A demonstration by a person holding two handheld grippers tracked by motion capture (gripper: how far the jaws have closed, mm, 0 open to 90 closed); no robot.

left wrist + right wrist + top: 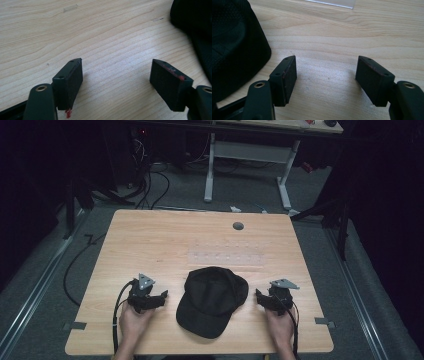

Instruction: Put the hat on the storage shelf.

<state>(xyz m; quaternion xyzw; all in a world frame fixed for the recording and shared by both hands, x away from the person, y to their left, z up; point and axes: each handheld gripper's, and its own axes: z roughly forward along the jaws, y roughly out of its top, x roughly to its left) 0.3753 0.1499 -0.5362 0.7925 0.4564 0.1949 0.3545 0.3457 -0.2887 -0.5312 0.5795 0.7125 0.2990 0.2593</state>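
Black cap [212, 300] flat on table [150, 240], brim toward the person, long axis near-far; left gripper [159, 299] and right gripper [261, 297] both spread, empty.

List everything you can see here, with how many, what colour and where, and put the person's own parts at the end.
cap: one, black, near middle of the table, between the two tools, brim toward the person
table: one, light wood, centre of the high view
clear strip: one, see-through, flat on the table beyond the cap
round hole: one, grey, far edge of the table
desk frame: one, white, on the floor beyond
left tool: one, black, left of the cap, open
right tool: one, black, right of the cap, open
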